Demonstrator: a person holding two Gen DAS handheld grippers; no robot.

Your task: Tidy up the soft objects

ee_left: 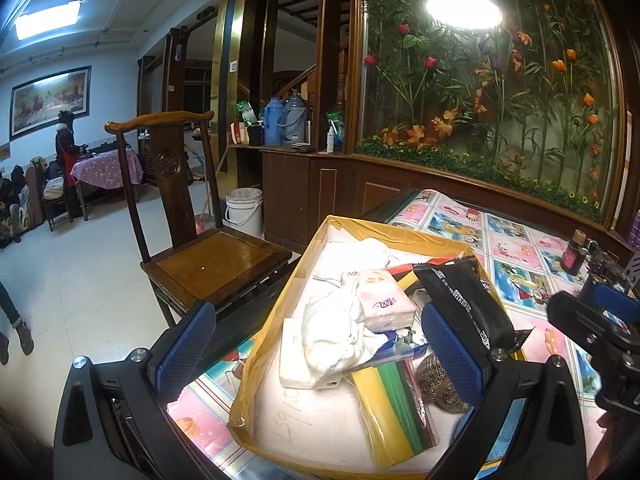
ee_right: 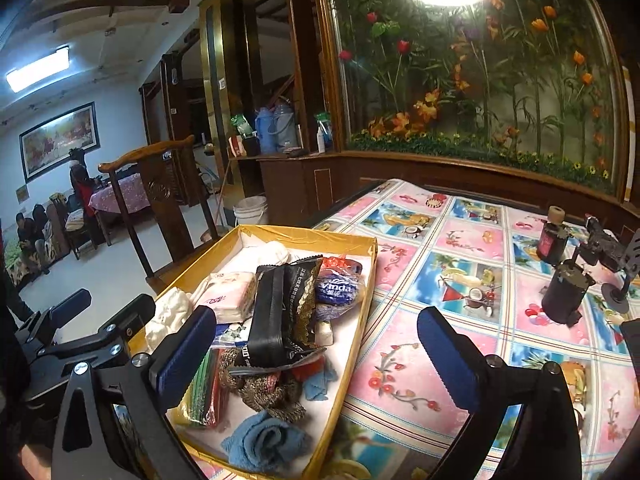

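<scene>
A shallow white box with a yellow taped rim (ee_left: 286,292) (ee_right: 358,340) sits on the table, full of soft items. In it are a black packet (ee_left: 468,300) (ee_right: 280,312), a pink tissue pack (ee_left: 384,300) (ee_right: 232,296), a white cloth (ee_left: 336,332) (ee_right: 168,316), a blue Vinda pack (ee_right: 338,290), a rolled blue towel (ee_right: 264,436) and a metal scourer (ee_left: 440,384). My left gripper (ee_left: 318,348) (ee_right: 100,308) stands open over the box's near left part, holding nothing. My right gripper (ee_right: 318,356) (ee_left: 600,312) is open over the box's right wall, empty too.
The table carries a colourful printed cloth (ee_right: 460,280). A dark bottle (ee_right: 552,236) and a black can (ee_right: 566,292) stand at the right. A wooden chair (ee_left: 208,264) is left of the box, with a white bucket (ee_left: 244,212) behind it. People sit far left.
</scene>
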